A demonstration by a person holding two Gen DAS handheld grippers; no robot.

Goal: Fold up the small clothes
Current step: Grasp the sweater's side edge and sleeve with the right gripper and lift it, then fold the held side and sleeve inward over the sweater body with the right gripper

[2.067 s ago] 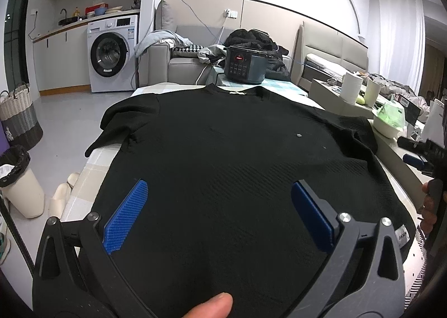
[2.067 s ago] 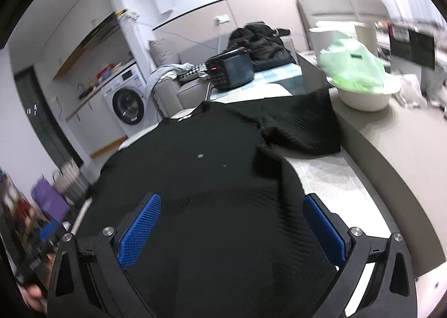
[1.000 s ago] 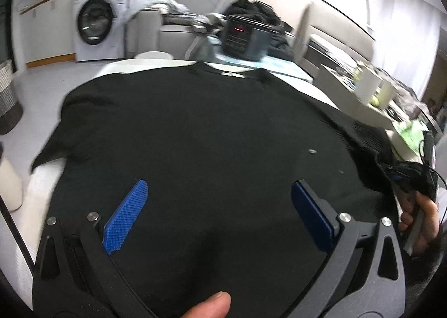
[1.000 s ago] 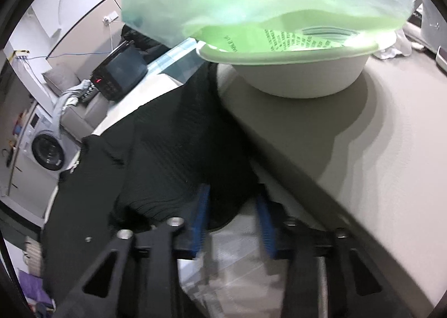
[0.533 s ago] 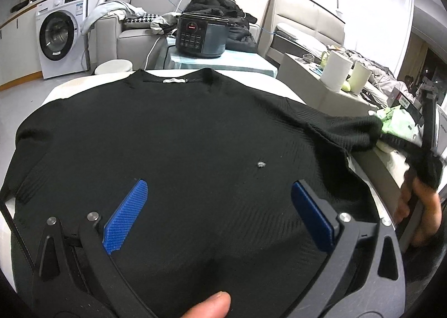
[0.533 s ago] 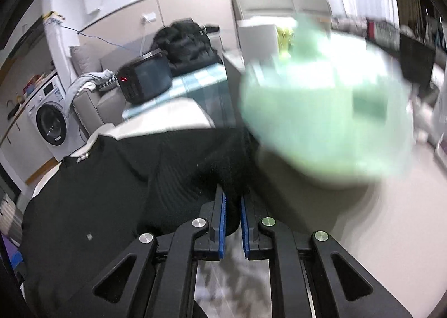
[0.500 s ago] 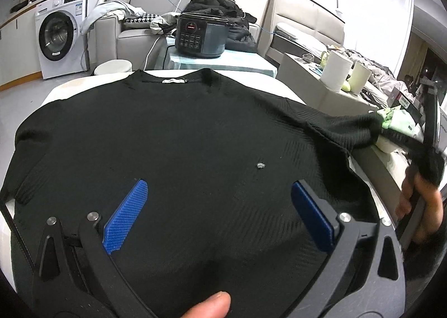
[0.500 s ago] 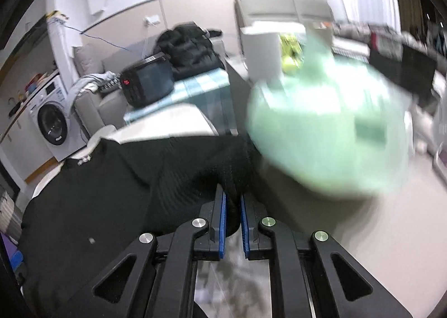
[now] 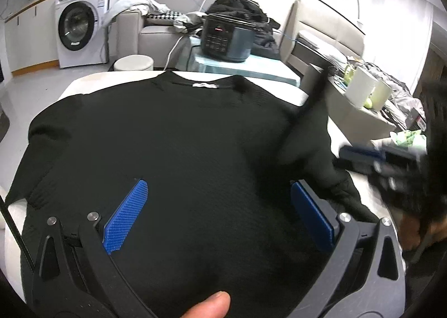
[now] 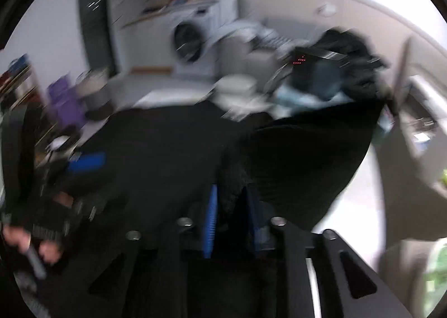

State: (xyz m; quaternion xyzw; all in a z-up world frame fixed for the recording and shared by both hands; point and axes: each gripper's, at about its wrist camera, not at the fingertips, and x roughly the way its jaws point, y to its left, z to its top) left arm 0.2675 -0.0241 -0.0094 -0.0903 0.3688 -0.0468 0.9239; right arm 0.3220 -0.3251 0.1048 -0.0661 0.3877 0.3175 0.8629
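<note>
A black knit shirt [image 9: 173, 144] lies spread flat on a white table [image 9: 83, 83], collar at the far side. Low over the shirt's near hem, my left gripper [image 9: 219, 206] stands open with nothing between its blue pads [image 9: 125, 217]. The shirt's right sleeve [image 9: 304, 139] is turned inward over the body. My right gripper [image 9: 363, 153] is a blur beside it, held by a hand. In the blurred right wrist view, my right gripper [image 10: 230, 195] has its jaws opening. A bunch of the sleeve [image 10: 307, 164] is still between them, loosely.
A dark rice cooker [image 9: 226, 38] sits on a small table behind the shirt. A washing machine [image 9: 78, 30] and a round stool [image 9: 134, 63] are at the back left. A side counter [image 9: 349, 105] with white cups [image 9: 360, 88] and a green bag [image 9: 408, 139] borders the table's right edge.
My right gripper has swung the sleeve away from the counter and in over the shirt, rolling as it went, and its pads have parted. My left gripper has shifted a little and stays open.
</note>
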